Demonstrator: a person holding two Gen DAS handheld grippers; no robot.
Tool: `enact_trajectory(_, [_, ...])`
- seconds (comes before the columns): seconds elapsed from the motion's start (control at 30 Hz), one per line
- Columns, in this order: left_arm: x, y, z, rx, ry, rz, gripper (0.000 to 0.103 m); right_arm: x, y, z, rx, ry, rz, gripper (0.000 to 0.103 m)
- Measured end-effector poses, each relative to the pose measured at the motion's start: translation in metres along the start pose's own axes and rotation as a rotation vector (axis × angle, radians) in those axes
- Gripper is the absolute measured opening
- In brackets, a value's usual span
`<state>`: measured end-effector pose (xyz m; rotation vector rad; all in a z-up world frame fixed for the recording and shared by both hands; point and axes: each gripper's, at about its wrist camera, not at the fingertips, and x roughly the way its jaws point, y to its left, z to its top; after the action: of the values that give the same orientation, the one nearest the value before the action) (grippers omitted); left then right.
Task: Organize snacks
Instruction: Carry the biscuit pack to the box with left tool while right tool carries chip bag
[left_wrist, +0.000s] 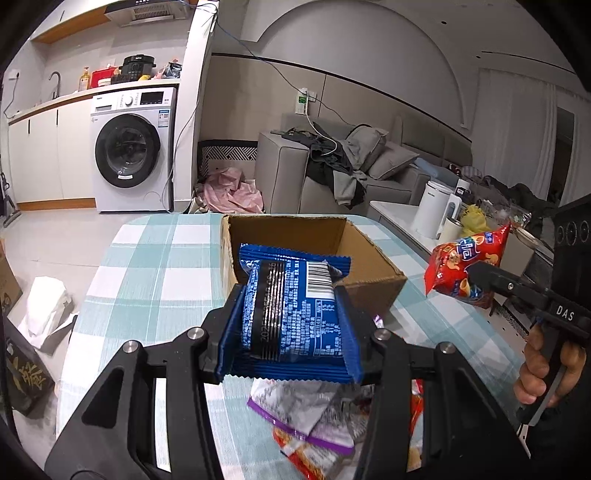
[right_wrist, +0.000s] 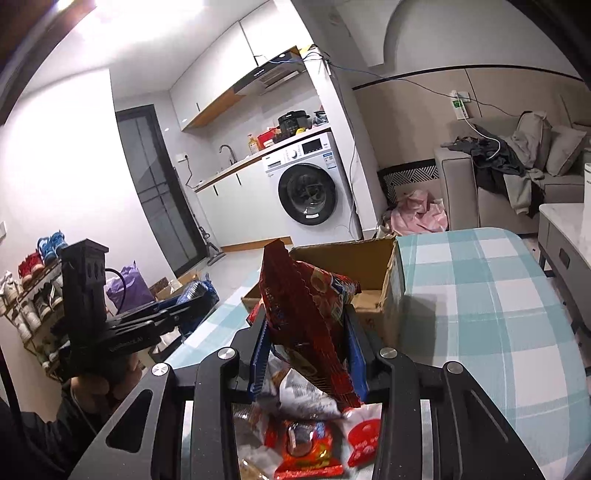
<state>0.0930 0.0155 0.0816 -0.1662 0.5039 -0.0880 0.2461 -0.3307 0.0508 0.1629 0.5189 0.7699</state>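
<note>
My left gripper (left_wrist: 290, 302) is shut on a blue snack packet (left_wrist: 295, 295) and holds it above the table, just in front of an open cardboard box (left_wrist: 373, 273). My right gripper (right_wrist: 306, 332) is shut on a red snack bag (right_wrist: 306, 317), raised near the box (right_wrist: 369, 258). In the left wrist view the right gripper (left_wrist: 476, 275) with its red bag (left_wrist: 461, 262) hangs to the right of the box. In the right wrist view the left gripper (right_wrist: 195, 299) is at the left with the blue packet (right_wrist: 195, 291). Loose snack packets (right_wrist: 306, 446) lie on the table below both grippers.
The table has a teal and white checked cloth (left_wrist: 166, 277). A purple-edged silver packet (left_wrist: 306, 413) lies under the left gripper. A low side table with a white kettle (left_wrist: 436, 210) stands to the right. A sofa (left_wrist: 295, 177) and a washing machine (left_wrist: 133, 151) are behind.
</note>
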Motion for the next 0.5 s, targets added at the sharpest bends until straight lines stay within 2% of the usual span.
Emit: enact_trajectory(0.5, [0.059, 0.015, 0.028, -0.013, 0.044, 0.002, 0.044, 0.044, -0.020, 0.027, 0.029, 0.033, -0.009, 0.037])
